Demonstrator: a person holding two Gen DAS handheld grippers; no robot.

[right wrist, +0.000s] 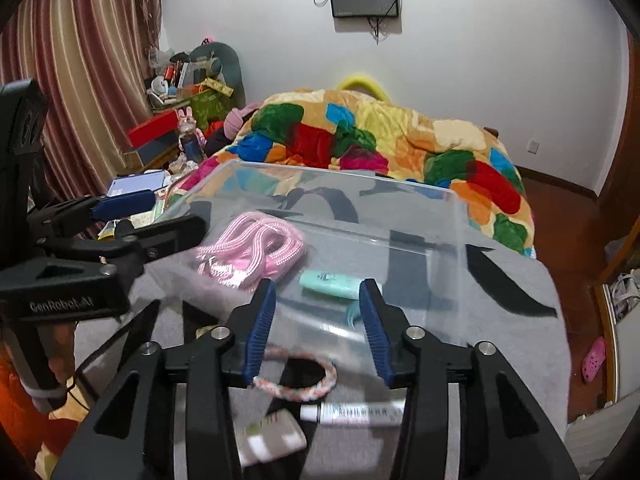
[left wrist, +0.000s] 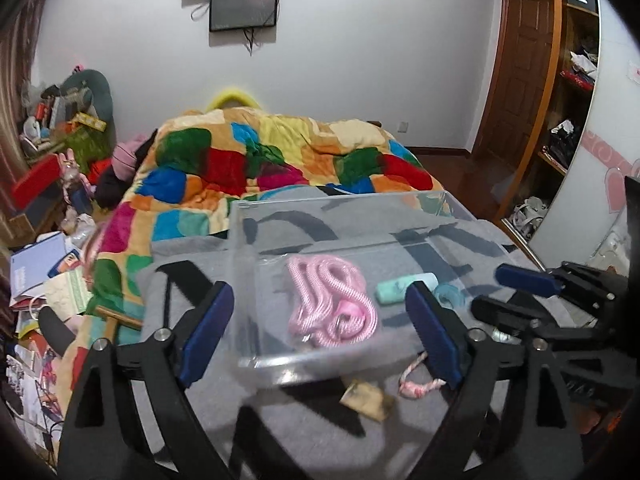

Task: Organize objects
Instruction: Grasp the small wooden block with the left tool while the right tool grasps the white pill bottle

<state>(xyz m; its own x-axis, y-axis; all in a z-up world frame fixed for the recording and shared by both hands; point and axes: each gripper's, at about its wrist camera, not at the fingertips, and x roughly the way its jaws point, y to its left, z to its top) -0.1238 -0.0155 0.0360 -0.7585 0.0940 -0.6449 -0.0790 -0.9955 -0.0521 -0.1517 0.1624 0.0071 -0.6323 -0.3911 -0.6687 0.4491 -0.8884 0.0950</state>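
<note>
A clear plastic box [left wrist: 248, 280] [right wrist: 452, 216] stands on a grey blanket on the bed. In it lie a coiled pink rope [left wrist: 332, 304] [right wrist: 252, 248], a mint green tube [left wrist: 404, 286] [right wrist: 332, 284] and a light blue ring [left wrist: 450, 296]. My left gripper [left wrist: 320, 336] is open, its blue pads either side of the box's near wall. My right gripper [right wrist: 318, 332] is open and empty just before the box; it also shows in the left wrist view [left wrist: 516, 292]. In front of the box lie a braided pink-white ring [right wrist: 296, 384] [left wrist: 416, 384], a white marker [right wrist: 352, 414] and a small tan packet [left wrist: 366, 396].
A patchwork quilt [left wrist: 280, 160] [right wrist: 400, 136] covers the bed beyond the box. Books and clutter lie on the floor at left [left wrist: 40, 272]. A wooden wardrobe with shelves [left wrist: 560, 120] stands at right. A striped cloth piece [right wrist: 268, 440] lies under my right gripper.
</note>
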